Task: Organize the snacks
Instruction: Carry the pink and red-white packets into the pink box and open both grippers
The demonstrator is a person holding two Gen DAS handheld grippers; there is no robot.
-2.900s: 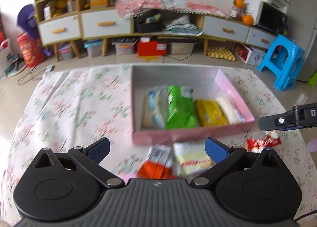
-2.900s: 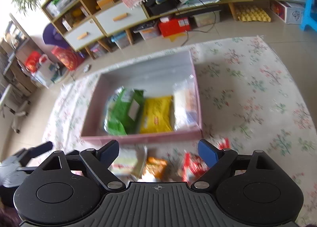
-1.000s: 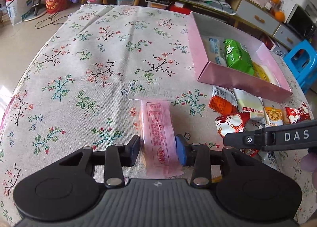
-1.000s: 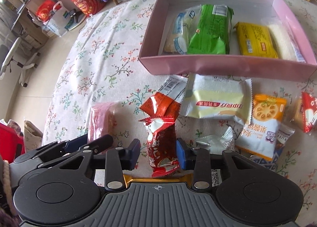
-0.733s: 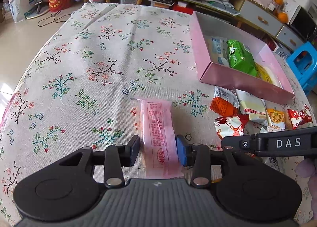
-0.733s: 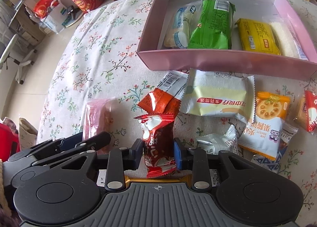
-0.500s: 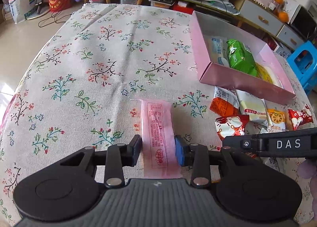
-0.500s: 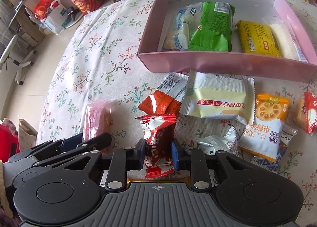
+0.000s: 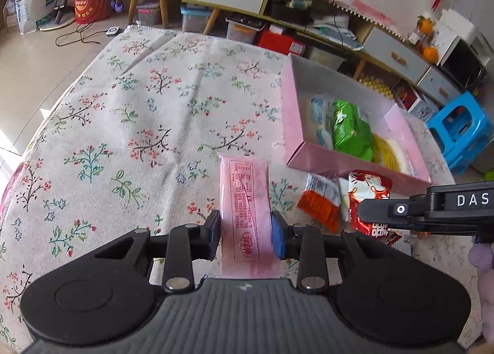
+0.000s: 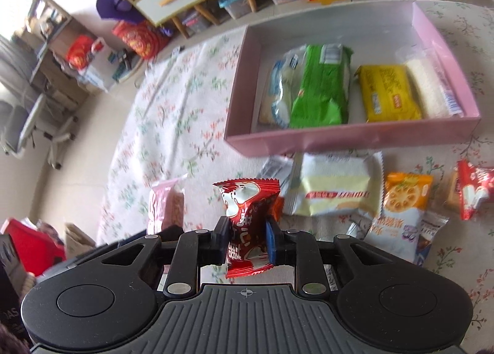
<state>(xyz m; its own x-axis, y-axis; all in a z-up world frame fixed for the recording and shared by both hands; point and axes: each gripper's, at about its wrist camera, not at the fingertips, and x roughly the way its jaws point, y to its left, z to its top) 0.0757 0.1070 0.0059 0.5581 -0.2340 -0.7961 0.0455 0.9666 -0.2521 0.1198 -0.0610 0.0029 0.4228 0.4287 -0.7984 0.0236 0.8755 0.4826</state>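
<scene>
A: On the left of the floral surface [image 9: 129, 125], what does the left claw [image 9: 246, 232] have?

B: It is clamped on a pink snack packet [image 9: 245, 215], lengthwise between its fingers.

A: And to the right?

B: The right claw [image 10: 248, 242] pinches a red snack packet [image 10: 247, 224], upright. Beyond both sits the pink box [image 10: 355, 134] with a green packet [image 10: 321, 88] and a yellow packet [image 10: 387, 93] inside. Loose snacks lie just before its near wall, among them an orange cracker packet [image 10: 404, 196].

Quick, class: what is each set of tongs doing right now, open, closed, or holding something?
Left tongs: closed on the pink snack packet.
Right tongs: closed on the red snack packet.
</scene>
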